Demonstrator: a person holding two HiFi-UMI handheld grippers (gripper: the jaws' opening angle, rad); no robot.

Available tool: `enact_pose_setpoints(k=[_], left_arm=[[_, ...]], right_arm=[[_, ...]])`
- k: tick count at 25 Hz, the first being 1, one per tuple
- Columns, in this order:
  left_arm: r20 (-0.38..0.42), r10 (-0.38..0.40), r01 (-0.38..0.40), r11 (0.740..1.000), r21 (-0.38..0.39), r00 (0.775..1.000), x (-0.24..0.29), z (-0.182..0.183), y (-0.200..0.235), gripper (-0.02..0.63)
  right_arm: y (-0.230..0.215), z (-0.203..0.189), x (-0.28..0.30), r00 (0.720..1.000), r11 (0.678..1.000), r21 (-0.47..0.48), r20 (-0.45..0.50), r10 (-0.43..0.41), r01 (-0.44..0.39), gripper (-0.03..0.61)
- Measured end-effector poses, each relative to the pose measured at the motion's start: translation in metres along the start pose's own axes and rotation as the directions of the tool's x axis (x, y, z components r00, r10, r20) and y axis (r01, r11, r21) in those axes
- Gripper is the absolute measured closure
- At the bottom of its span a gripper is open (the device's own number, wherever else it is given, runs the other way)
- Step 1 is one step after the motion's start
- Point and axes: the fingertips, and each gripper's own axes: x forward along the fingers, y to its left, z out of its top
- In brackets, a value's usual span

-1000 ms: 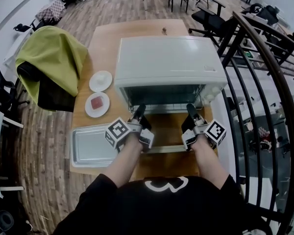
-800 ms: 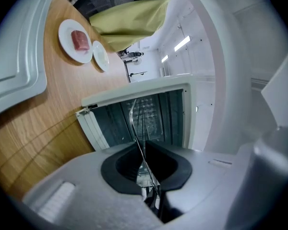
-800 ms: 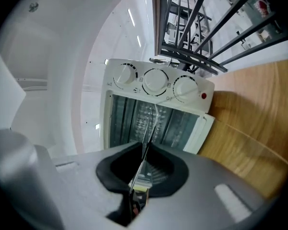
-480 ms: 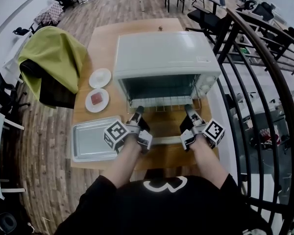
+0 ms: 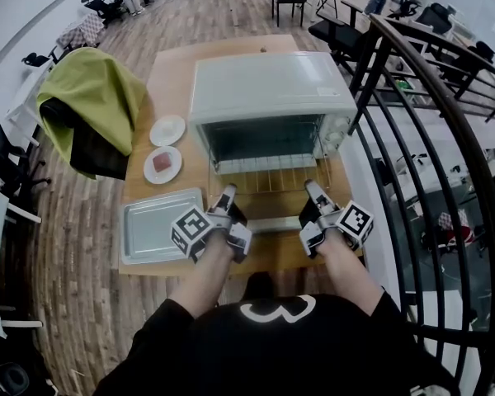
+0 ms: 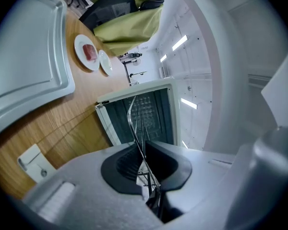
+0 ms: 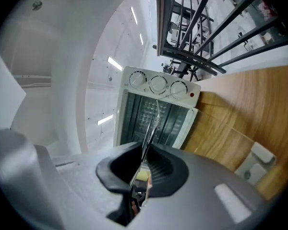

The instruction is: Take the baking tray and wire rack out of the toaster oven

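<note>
Thin silver wire is what both claws are pinching. The left claw [image 5: 228, 190] and the right claw [image 5: 308, 186] are each clamped tight on the front edge of the wire rack [image 5: 268, 178], one toward each end. They hold it about level above the lowered oven door [image 5: 272, 223]. The rack's far side reaches back to the open mouth of the white toaster oven [image 5: 268, 85], which sits on the wooden tabletop [image 5: 169, 68]. The baking tray [image 5: 153, 225] lies flat on the tabletop just left of the left claw, near the front edge. Behind it are a white plate [image 5: 167, 130] and, nearer, a second plate [image 5: 162, 164] carrying something red. A green cloth [image 5: 95, 97] hangs over a chair off to the left, and a dark railing [image 5: 360, 56] runs along the right.
</note>
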Motion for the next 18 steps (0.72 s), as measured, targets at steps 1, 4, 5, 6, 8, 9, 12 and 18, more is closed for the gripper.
enact_pose_setpoints(k=[1, 4, 5, 6, 8, 9, 12, 18], left_arm=[[0.001, 0.0, 0.0, 1.0, 0.003, 1.0, -0.004, -0.001, -0.001, 0.582], [0.001, -0.001, 0.001, 1.0, 0.012, 1.0, -0.018, -0.008, -0.004, 0.582], [0.002, -0.004, 0.004, 1.0, 0.018, 1.0, -0.024, -0.011, -0.005, 0.582], [0.004, -0.009, 0.009, 1.0, 0.023, 1.0, -0.03, -0.014, -0.007, 0.581], [0.009, -0.018, 0.018, 0.999, 0.03, 1.0, -0.044, -0.022, -0.009, 0.581], [0.012, -0.022, 0.022, 0.999, 0.03, 1.0, -0.051, -0.027, -0.009, 0.581], [0.021, -0.032, 0.031, 0.999, 0.034, 0.999, -0.073, -0.039, -0.013, 0.581], [0.053, -0.038, 0.036, 0.999, 0.031, 0.998, -0.115, -0.058, -0.015, 0.581]], right_arm=[[0.002, -0.002, -0.004, 1.0, 1.0, -0.005, -0.003, 0.002, -0.002, 0.546], [0.005, -0.009, -0.017, 1.0, 1.0, -0.004, -0.009, -0.001, 0.001, 0.545], [0.005, -0.012, -0.024, 1.0, 1.0, -0.006, -0.009, -0.003, 0.003, 0.545], [0.006, -0.014, -0.03, 1.0, 1.0, -0.007, -0.009, -0.003, 0.003, 0.546], [0.009, -0.02, -0.043, 1.0, 1.0, -0.014, -0.014, 0.004, -0.004, 0.546], [0.011, -0.023, -0.05, 1.0, 1.0, -0.019, -0.017, 0.009, -0.009, 0.546], [0.017, -0.031, -0.071, 0.999, 0.999, -0.032, -0.028, 0.018, -0.019, 0.545], [0.028, -0.051, -0.104, 0.997, 0.998, -0.053, -0.063, 0.042, -0.045, 0.545]])
